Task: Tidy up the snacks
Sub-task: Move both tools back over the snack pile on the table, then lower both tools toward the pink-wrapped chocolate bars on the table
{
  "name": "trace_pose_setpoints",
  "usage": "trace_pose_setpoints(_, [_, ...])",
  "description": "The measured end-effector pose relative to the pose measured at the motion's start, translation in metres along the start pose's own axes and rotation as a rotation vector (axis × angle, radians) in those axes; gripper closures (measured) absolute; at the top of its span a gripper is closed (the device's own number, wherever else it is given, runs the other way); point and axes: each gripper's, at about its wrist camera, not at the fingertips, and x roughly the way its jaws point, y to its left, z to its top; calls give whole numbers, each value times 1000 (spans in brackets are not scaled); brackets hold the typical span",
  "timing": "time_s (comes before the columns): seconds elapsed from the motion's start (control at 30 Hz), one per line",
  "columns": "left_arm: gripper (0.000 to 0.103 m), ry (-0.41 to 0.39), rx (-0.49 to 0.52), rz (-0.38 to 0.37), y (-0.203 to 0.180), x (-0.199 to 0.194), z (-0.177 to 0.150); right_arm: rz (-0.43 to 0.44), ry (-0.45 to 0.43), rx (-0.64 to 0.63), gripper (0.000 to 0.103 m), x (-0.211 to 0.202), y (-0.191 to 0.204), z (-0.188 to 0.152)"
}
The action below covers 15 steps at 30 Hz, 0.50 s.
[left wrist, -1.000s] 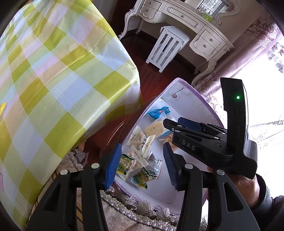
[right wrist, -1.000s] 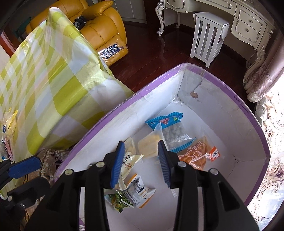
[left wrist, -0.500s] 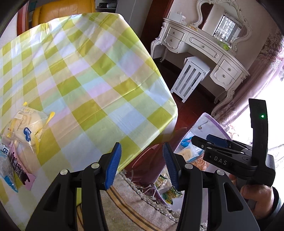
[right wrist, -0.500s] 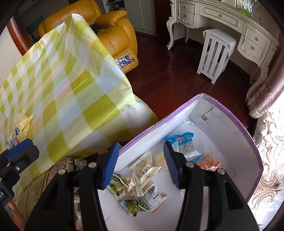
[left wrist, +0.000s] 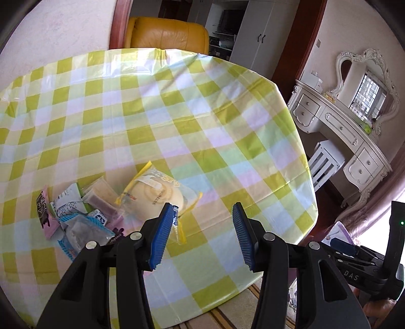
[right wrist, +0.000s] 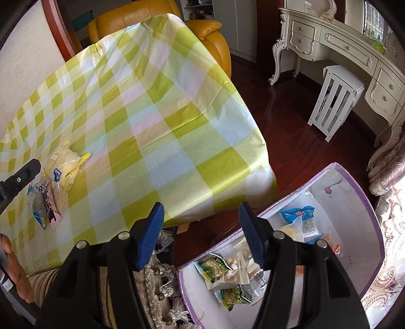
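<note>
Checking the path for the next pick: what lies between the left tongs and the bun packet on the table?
Nothing: in the left wrist view, the open left tongs hover just beside the bun packet.

Dark red wood floor [right wrist: 286, 141], ornate white dressing table [right wrist: 354, 53], slatted white stool [right wrist: 334, 101], yellow leather armchair [left wrist: 167, 34].

The tablecloth [left wrist: 207, 121] has a check pattern of yellow-green, white, pale blue and pale pink squares. Just left of the left gripper [left wrist: 202, 227], whose pads are blue on black arms, lies a bread packet [left wrist: 157, 194], clear with yellow edges. Further left are a pink packet [left wrist: 46, 217] and a blue striped one [left wrist: 78, 232]. Right of the right gripper [right wrist: 201, 232], also blue and black, the box [right wrist: 374, 210] is white inside with a purple rim; in it lie green packets [right wrist: 215, 265]. The armchair [right wrist: 157, 15] is orange-yellow.
</note>
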Motion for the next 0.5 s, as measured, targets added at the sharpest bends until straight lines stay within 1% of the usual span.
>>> trace_pose_setpoints(0.1, [55, -19, -50, 37, 25, -5, 5, 9, -9, -36, 37, -1, 21, 1])
trace_pose_setpoints(0.17, [55, -30, -91, 45, 45, -10, 9, 23, -13, -55, 37, -2, 35, 1])
trace_pose_setpoints(0.27, [55, -48, -159, 93, 78, -17, 12, 65, -12, -85, 37, -1, 56, 1])
trace_pose_setpoints(0.33, [55, -53, -203, 109, 101, -21, 13, 96, -9, -106, 37, 1, 71, 2])
trace_pose_setpoints(0.5, [55, -56, -331, 172, 157, -30, 9, 134, -8, -173, 37, 2, 109, 1])
